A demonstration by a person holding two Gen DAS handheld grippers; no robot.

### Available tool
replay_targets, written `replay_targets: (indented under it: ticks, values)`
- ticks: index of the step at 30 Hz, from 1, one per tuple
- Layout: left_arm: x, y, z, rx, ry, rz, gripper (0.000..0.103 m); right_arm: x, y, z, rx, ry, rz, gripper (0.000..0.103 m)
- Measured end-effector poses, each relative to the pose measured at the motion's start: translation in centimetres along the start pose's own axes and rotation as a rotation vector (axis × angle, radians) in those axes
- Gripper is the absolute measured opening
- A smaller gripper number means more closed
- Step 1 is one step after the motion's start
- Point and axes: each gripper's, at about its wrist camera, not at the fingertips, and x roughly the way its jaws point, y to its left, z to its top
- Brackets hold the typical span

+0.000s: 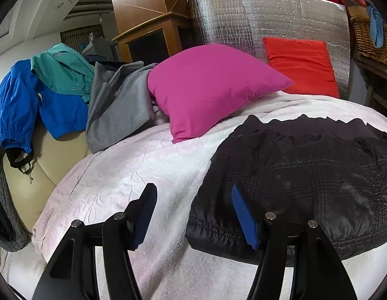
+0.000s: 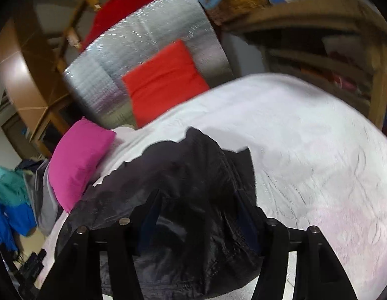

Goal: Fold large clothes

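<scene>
A black quilted jacket (image 1: 298,175) lies folded on the white blanket (image 1: 123,175) of a bed. My left gripper (image 1: 193,197) is open and empty, above the blanket at the jacket's left edge; its right finger overlaps the jacket. In the right wrist view, which is blurred by motion, the same jacket (image 2: 188,175) lies under my right gripper (image 2: 196,200). Its jaws stand wide apart over the black fabric, holding nothing that I can see.
A magenta pillow (image 1: 208,85) and a red cushion (image 1: 303,65) lie at the head of the bed against a silver foil panel (image 1: 256,20). Grey (image 1: 118,107), teal (image 1: 63,72) and blue (image 1: 23,105) garments are piled at the left. A wicker basket (image 1: 371,40) stands right.
</scene>
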Motion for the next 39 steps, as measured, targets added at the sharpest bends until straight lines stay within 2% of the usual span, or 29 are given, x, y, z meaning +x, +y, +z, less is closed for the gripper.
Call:
replay_targets:
  ticks: [7, 9, 11, 13, 17, 19, 22, 23, 28, 31, 33, 34, 35, 39]
  values:
    - [-0.2, -0.7, 0.1, 0.020, -0.010, 0.003, 0.063, -1.2, 0.7, 0.5, -0.017, -0.096, 0.031, 0.061]
    - [-0.2, -0.7, 0.1, 0.019, -0.009, 0.003, 0.063, -1.4, 0.9, 0.6, -0.023, -0.087, 0.065, 0.061]
    - [-0.2, -0.9, 0.2, 0.020, -0.008, 0.001, 0.063, -0.5, 0.8, 0.4, -0.013, -0.047, 0.074, 0.061]
    - [-0.2, -1.1, 0.2, 0.022, -0.007, -0.002, 0.063, 1.2, 0.5, 0.0, 0.010, 0.036, 0.078, 0.061]
    - [0.2, -1.9, 0.1, 0.032, 0.016, -0.019, 0.064, 5.1, -0.6, -1.4, 0.059, 0.222, 0.014, 0.061]
    - [1.3, -2.5, -0.2, 0.049, 0.080, -0.035, 0.074, 6.3, -1.3, -2.0, 0.088, 0.273, 0.005, 0.060]
    - [3.9, -3.4, -0.8, 0.076, 0.221, -0.079, 0.074, 5.4, -1.3, -1.3, 0.102, 0.247, 0.038, 0.060]
    - [4.1, -3.5, -0.7, 0.070, 0.227, -0.086, 0.074, 5.1, -1.4, -1.1, 0.116, 0.239, 0.057, 0.061]
    - [3.7, -2.7, 1.5, -0.003, 0.148, -0.124, 0.075, 4.1, -1.8, 0.2, 0.157, 0.167, 0.129, 0.061]
    - [5.3, -3.0, 2.3, -0.033, 0.181, -0.159, 0.075, 4.4, -1.3, 0.9, 0.153, 0.152, 0.171, 0.061]
    - [6.7, -3.8, 2.3, -0.021, 0.219, -0.160, 0.075, 5.0, -0.2, 1.2, 0.122, 0.167, 0.192, 0.058]
    - [7.3, -4.2, 2.2, -0.012, 0.241, -0.159, 0.075, 5.3, 0.5, 1.3, 0.099, 0.174, 0.195, 0.048]
    - [7.8, -4.6, 2.2, -0.001, 0.254, -0.156, 0.075, 5.7, 1.1, 1.4, 0.083, 0.180, 0.197, 0.043]
    - [8.3, -6.2, 1.7, 0.082, 0.234, -0.108, 0.082, 7.9, 2.6, 0.5, 0.042, 0.234, 0.166, 0.043]
